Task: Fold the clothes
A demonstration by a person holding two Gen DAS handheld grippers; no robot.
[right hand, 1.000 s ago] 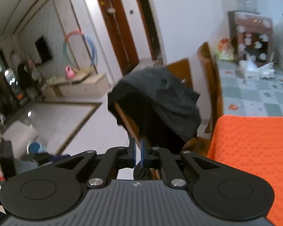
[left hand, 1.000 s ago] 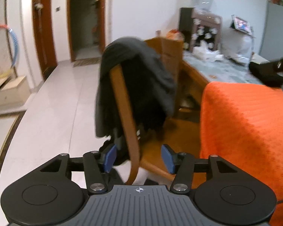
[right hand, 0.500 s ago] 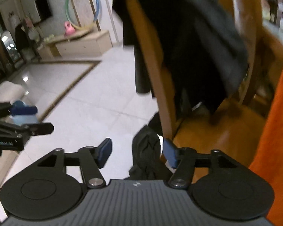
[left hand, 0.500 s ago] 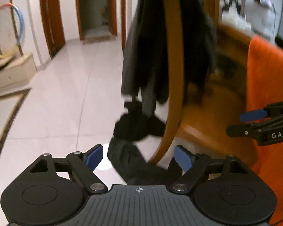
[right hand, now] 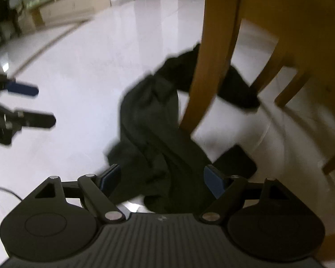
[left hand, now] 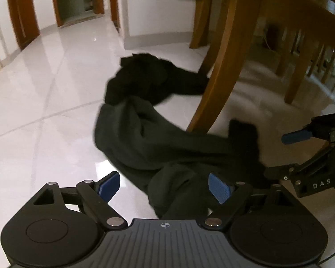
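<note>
Dark clothes [left hand: 158, 138] lie in a crumpled heap on the white tiled floor [left hand: 44, 93], strung out beside and partly around a wooden chair leg [left hand: 216, 84]. Far end of heap is blacker fabric near a 2nd leg; near end is dark grey-green, bunched, running right up under the camera. Left hand-held gripper [left hand: 164, 187]: blue pads spread wide, low over the near end of the heap; right pad sits over the fabric, left pad over bare floor; contact w/ cloth cannot tell. Nothing pinched. Right hand-held gripper [right hand: 162, 182]: fingers also spread wide, cloth lies between them and passes under the body; view motion-blurred, so touching vs. just above cannot tell. Same heap in right wrist view [right hand: 154, 138], chair leg [right hand: 203, 67] standing just beside/behind it, fabric curling round its foot. A flat black patch lies on the floor [right hand: 78, 55] just right of the heap; too blurred to ID. Each gripper visible in the other's view: right one at right edge [left hand: 301, 154], left one at left edge [right hand: 35, 105], both w/ fingers apart. Wooden door frames [left hand: 17, 13] at back; low cabinet [right hand: 62, 6] far left in right view.
</note>
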